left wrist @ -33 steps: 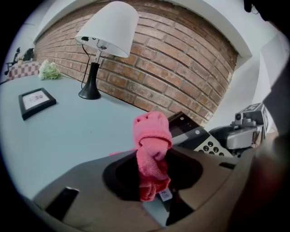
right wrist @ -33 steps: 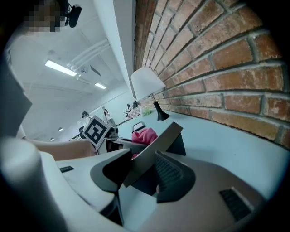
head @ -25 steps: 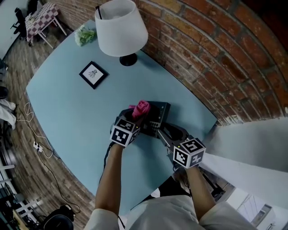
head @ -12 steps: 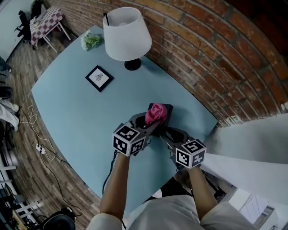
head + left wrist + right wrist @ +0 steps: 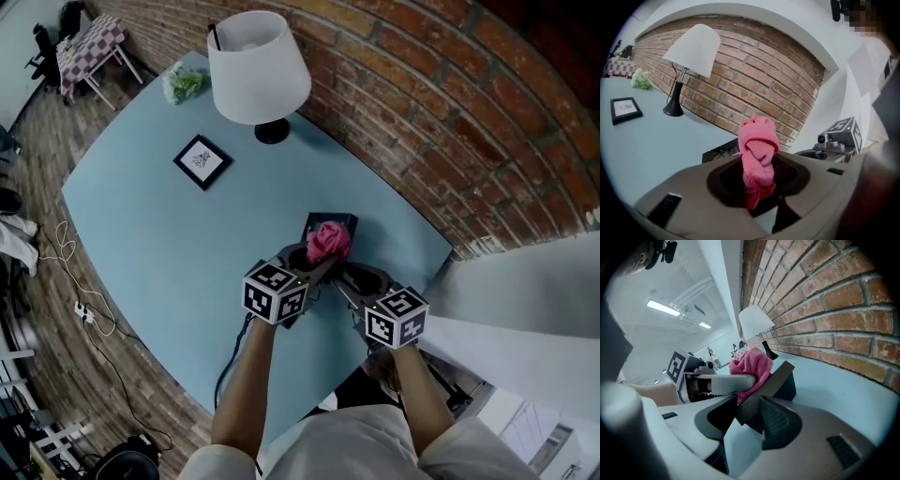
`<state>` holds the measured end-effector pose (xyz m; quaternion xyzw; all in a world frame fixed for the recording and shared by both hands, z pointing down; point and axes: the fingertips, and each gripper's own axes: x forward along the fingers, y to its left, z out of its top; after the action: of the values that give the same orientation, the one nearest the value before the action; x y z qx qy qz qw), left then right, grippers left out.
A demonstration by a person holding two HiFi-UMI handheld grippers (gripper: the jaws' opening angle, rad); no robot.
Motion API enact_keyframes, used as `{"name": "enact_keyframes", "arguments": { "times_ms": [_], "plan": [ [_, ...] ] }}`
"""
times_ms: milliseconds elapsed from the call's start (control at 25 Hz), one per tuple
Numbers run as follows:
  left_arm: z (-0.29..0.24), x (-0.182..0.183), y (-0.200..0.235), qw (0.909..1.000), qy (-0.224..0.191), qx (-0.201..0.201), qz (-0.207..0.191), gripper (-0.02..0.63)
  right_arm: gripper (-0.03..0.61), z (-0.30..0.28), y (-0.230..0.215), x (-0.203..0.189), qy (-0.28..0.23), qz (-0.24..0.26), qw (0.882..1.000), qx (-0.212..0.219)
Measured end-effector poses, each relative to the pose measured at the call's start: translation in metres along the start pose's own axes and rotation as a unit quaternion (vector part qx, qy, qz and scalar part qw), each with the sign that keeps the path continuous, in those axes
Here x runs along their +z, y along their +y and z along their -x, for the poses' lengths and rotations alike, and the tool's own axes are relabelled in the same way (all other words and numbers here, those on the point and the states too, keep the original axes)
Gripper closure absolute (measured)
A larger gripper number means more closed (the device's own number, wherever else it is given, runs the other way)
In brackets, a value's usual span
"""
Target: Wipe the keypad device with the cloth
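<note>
The keypad device point(image 5: 772, 384), a dark slab with a sloping face, sits on the pale blue counter point(image 5: 178, 234) at the side by the brick wall point(image 5: 450, 122), just ahead of both grippers. A bunched pink cloth point(image 5: 758, 150) lies against its upper face. The left gripper point(image 5: 757, 187) has its fingers closed tight on the cloth's lower part, so the wad stands up out of them. The right gripper point(image 5: 750, 417) is just beside the left one, at the device's near end. Its fingers have just been opening a little and stand wide, with that end between them. Both pads seem to bear on the device's sides, though the angle makes contact hard to judge.

Further along the counter, well apart from the device, a small black picture frame point(image 5: 200, 160) lies flat. A lamp point(image 5: 258, 66) with a white shade stands close to the wall, and a green bunch point(image 5: 183, 82) lies at the far corner. Cables point(image 5: 70, 267) trail over the wooden floor point(image 5: 56, 141) beside the counter.
</note>
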<state>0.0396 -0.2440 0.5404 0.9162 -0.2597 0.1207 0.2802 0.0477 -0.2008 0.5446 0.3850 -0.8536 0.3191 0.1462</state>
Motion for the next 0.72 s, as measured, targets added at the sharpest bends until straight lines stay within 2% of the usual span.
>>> {"name": "enact_keyframes", "arguments": {
  "times_ms": [80,240,520,720],
  "plan": [
    [0.002,-0.005,0.008,0.9999,0.007,0.012,0.002,0.440,0.407,0.000,0.000,0.000,-0.003,-0.002,1.000,-0.002],
    [0.006,-0.015,0.021,0.9988,0.028,0.034,-0.021,0.440,0.407,0.000,-0.001,-0.001,-0.003,0.000,1.000,-0.005],
    [0.010,-0.027,0.042,0.9974,0.045,0.054,-0.015,0.440,0.403,-0.001,-0.001,0.000,-0.005,-0.002,1.000,-0.006],
    [0.017,-0.043,0.065,0.9938,0.070,0.084,-0.019,0.440,0.403,-0.001,-0.002,-0.001,-0.005,-0.001,1.000,-0.006]
  ]
}}
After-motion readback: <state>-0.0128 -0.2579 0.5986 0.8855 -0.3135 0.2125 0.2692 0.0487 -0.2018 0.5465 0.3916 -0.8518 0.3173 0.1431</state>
